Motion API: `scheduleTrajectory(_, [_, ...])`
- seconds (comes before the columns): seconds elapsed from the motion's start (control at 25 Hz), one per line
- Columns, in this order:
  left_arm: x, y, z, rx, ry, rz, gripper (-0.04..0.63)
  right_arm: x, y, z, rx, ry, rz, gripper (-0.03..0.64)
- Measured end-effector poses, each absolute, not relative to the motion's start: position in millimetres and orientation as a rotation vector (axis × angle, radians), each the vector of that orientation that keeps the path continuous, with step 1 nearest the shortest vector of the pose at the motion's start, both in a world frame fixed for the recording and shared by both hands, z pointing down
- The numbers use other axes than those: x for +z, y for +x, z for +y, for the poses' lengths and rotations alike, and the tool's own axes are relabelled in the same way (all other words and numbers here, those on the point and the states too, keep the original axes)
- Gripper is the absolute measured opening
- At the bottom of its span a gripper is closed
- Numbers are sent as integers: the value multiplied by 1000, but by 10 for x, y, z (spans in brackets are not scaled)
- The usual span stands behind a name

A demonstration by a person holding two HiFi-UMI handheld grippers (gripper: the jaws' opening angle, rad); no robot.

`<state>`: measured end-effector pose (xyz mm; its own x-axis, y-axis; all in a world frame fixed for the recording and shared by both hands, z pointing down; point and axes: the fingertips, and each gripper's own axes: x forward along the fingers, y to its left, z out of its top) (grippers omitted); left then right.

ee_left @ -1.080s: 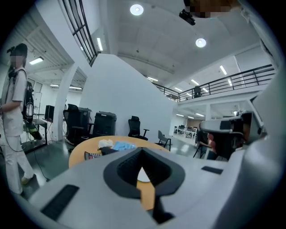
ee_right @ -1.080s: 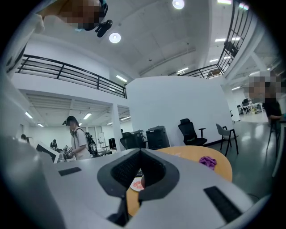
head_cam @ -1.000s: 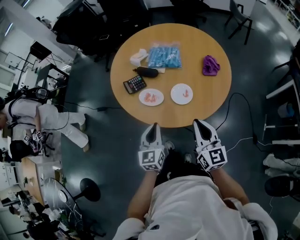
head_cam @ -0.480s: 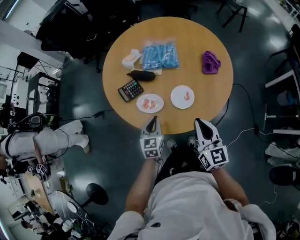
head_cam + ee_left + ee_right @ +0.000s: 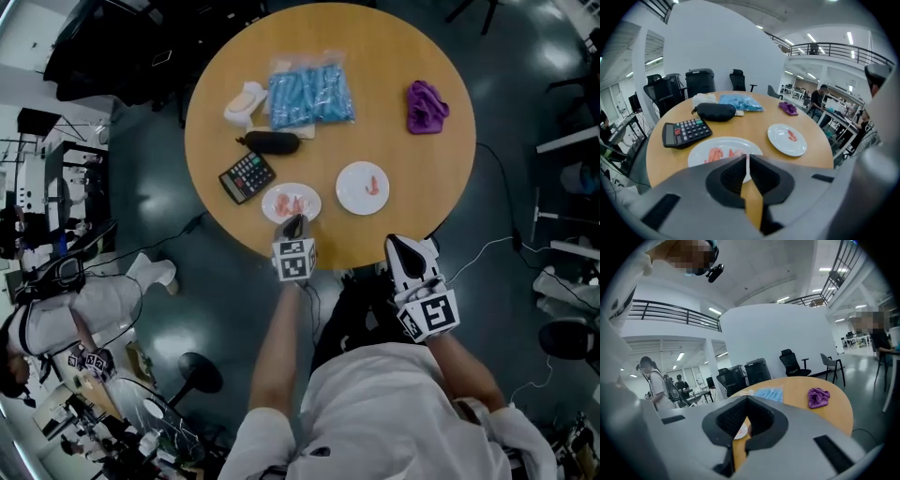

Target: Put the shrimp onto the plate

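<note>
Room, left: a person in white clothes [image 5: 98, 302] is on the dark floor [image 5: 216, 309] near cluttered desks.
Room, far side: black office chairs [image 5: 701, 80] stand behind the surface, before a white wall. A railed gallery [image 5: 843, 47] runs overhead under strip lights.
Surface: a round wooden top [image 5: 422, 202], seen from steeply above.
White bundle [image 5: 244, 100]: near the far left rim, just beside the blue packet.
Calculator [image 5: 247, 175]: lies flat, between the black pouch and the left plate.
Black pouch [image 5: 272, 142]: lies on its side, just in front of the blue packet.
Blue packet [image 5: 309, 94]: a clear bag of blue items, toward the far rim.
Left plate [image 5: 277, 212]: white, near the front rim, and carries a small heap of shrimp [image 5: 292, 202].
Left hand-held gripper [image 5: 294, 222]: jaws closed together with nothing between them. Its tips are over the near edge of the left plate.
Right plate [image 5: 352, 192]: white, just beside the left plate, and bears a single shrimp [image 5: 372, 182].
Right hand-held gripper [image 5: 395, 244]: jaws closed and empty, held just off the front rim of the surface.
Purple cloth [image 5: 427, 106]: crumpled, alone near the right rim.
</note>
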<state>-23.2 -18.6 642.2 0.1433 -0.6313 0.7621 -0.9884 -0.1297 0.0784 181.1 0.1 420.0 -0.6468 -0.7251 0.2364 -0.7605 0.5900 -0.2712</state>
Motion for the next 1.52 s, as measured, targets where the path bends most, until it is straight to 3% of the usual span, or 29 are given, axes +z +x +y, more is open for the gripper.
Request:
scheduleTrajectory(0.24, [6692, -271, -395, 923, 1789, -1419, 11, 4416, 1816, -94, 604, 1276, -2668, 15])
scheduleTrajectory(0.48, [6863, -232, -453, 1020, 1729, -1304, 82, 4515, 1833, -139, 655, 1284, -2645, 15])
scheduleTrajectory(1.52, [6965, -222, -492, 1243, 1625, -1161, 98, 4564, 1949, -403, 700, 1308, -2644, 15])
